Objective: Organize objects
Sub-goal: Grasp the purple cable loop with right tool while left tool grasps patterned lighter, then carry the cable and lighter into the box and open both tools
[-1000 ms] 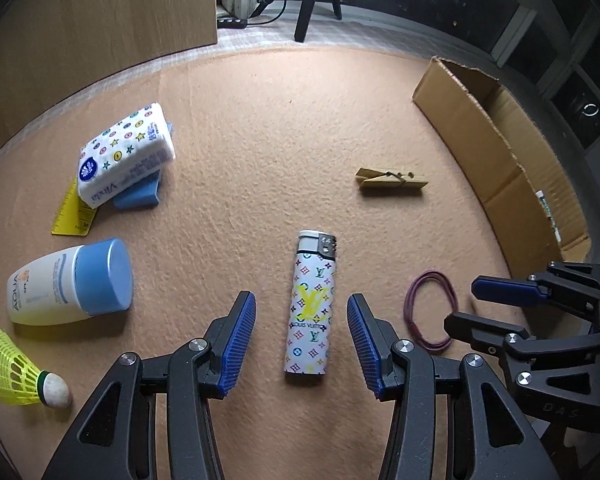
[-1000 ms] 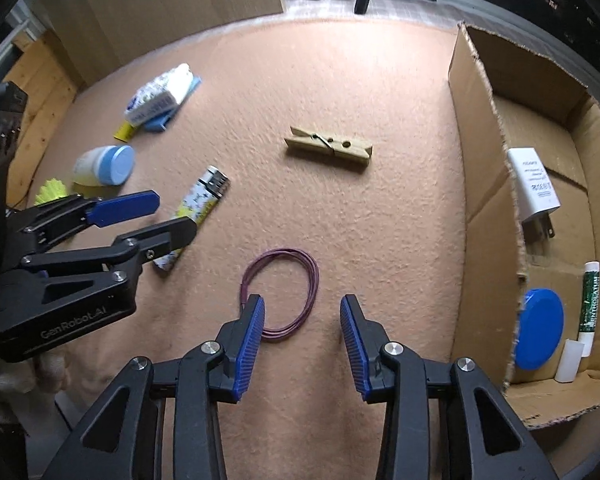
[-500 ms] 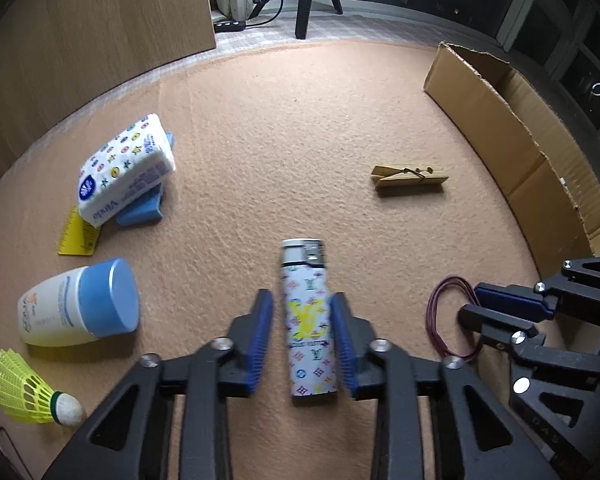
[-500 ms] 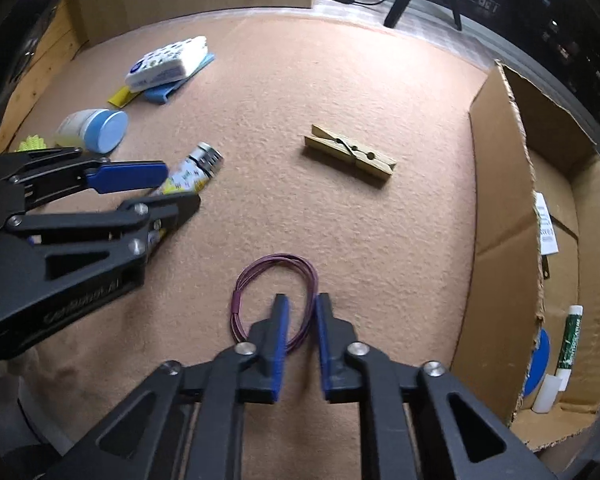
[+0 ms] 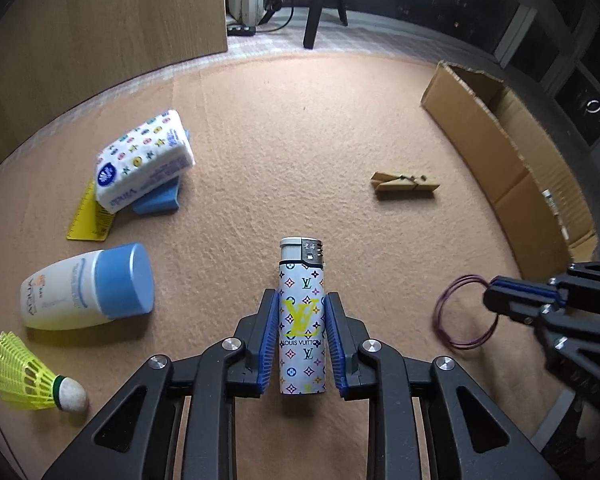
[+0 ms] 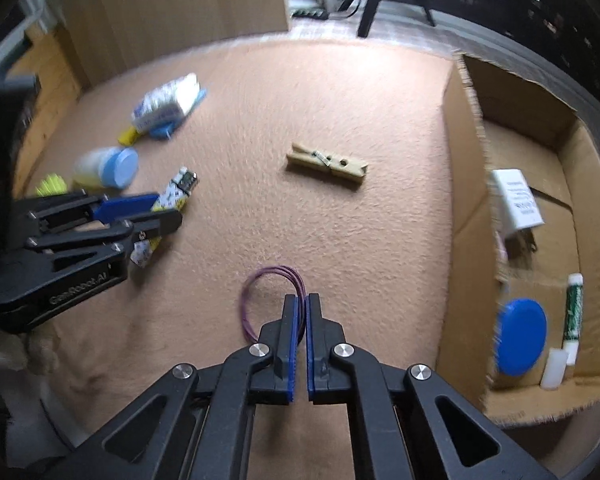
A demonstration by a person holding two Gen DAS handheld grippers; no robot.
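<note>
The grasping step is judged to be in hand on both sides, with lifting and carrying toward the open brown cardboard box [image 6: 464, 168] at the right of the frame as the likely next move. In the left wrist view, the white monogram-printed lighter with a silver metal top [image 5: 302, 316] is pinched at its lower body by the left gripper [image 5: 302, 344], whose jaws have just been closing and are now pressed against its two long sides; the lighter is seen at lower centre, over the peach felt-covered counter [image 5: 300, 140]. In the right wrist view, the thin purple rubber band loop [image 6: 256, 296] is caught on its right strand by the right gripper [image 6: 299, 316], whose jaws have just been closing and are now pressed almost together on it; the rest of the loop hangs out to the left at centre frame. Both grippers are pointed steeply downward at the counter, side by side and near each other. The next move is judged to call for a steady rise without slackening, since the band is thin and could slip. A wooden clothespin [image 5: 405, 187] is left at centre right, and a white bottle with a blue cap [image 5: 88, 290], a yellow shuttlecock [image 5: 32, 380] and a printed tissue pack [image 5: 144, 164] are left at the left.
</note>
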